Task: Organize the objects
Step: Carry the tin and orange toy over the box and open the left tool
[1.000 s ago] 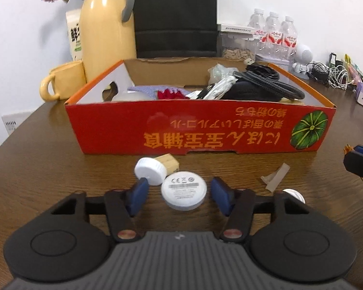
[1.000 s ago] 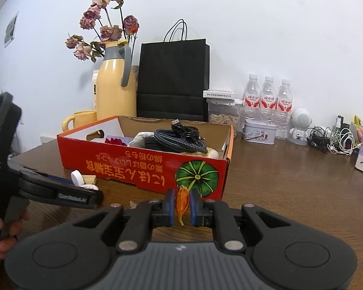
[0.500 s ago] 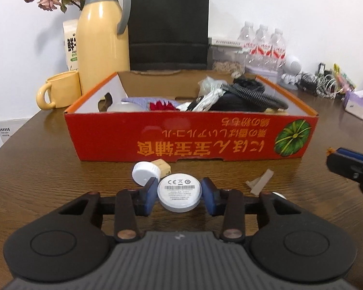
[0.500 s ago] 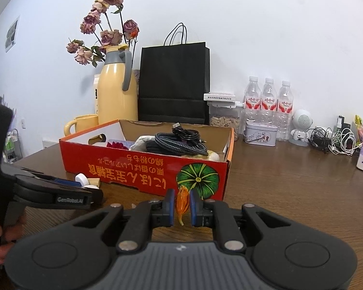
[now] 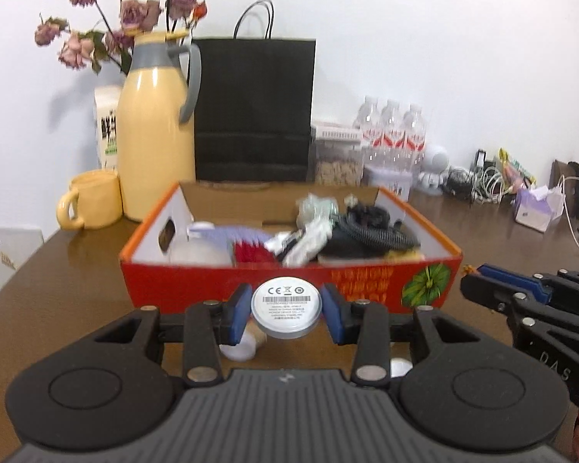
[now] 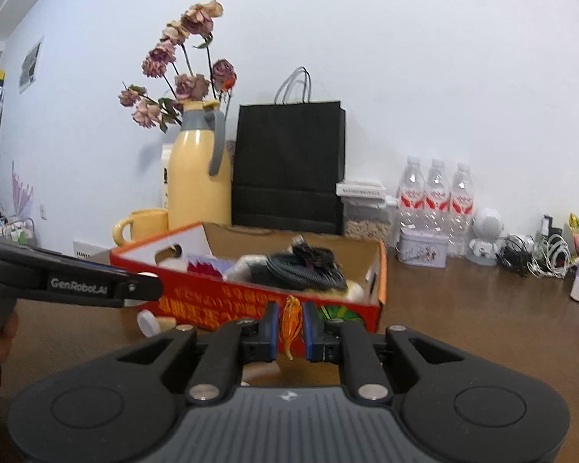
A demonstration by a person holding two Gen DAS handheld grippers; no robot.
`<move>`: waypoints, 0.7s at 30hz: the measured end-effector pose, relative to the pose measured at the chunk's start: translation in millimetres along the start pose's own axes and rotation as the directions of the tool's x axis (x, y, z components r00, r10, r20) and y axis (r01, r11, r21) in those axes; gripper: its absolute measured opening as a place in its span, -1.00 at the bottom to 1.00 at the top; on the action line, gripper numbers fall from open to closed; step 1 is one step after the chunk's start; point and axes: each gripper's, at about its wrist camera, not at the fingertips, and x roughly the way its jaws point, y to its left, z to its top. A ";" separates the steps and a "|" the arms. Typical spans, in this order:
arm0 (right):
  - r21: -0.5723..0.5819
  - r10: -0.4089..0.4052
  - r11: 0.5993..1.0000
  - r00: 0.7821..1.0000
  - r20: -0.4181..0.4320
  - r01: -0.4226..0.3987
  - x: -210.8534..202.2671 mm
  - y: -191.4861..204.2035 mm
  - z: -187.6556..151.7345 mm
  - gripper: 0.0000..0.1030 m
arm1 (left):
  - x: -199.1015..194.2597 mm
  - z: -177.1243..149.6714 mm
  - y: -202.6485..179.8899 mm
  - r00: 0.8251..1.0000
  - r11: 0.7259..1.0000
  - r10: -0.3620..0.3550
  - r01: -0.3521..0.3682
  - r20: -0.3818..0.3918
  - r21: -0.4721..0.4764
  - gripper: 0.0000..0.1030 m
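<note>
My left gripper (image 5: 285, 313) is shut on a round white disc device (image 5: 286, 307) with a printed label and holds it above the table, in front of the red cardboard box (image 5: 197, 283). My right gripper (image 6: 291, 326) is shut on a small orange wrapped piece (image 6: 291, 322), also lifted in front of the box (image 6: 251, 301). The box holds black cables (image 5: 370, 229), white packets and a red item. A white cap with a cork (image 6: 150, 322) lies on the table by the box front; it also shows in the left wrist view (image 5: 243, 347).
Behind the box stand a yellow thermos jug with dried flowers (image 5: 154, 135), a yellow mug (image 5: 90, 200), a black paper bag (image 5: 254, 108), water bottles (image 5: 391, 131), a tin (image 6: 422, 247) and tangled cords (image 5: 478, 185). The table is brown wood (image 6: 482, 328).
My left gripper closed on the white disc and lifted it off the table toward the box. My right gripper rose a little with the orange piece.
</note>
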 end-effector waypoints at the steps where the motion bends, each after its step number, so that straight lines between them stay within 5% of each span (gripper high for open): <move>1: -0.005 0.003 1.000 1.000 0.006 -0.003 2.1 2.0 4.8 -0.77 | 0.7 4.1 1.2 1.000 1.000 -0.002 0.002 0.009 0.002 -0.22; 9: -0.029 0.018 0.999 0.998 0.061 -0.016 41.7 18.1 52.6 -0.77 | 22.0 41.0 17.3 0.997 1.000 0.015 -0.013 0.080 -0.026 -0.22; 21: -0.002 0.025 1.000 1.000 0.006 -0.025 139.5 24.6 88.7 -0.77 | 90.8 79.8 49.0 0.994 0.994 0.040 -0.029 0.099 -0.106 -0.21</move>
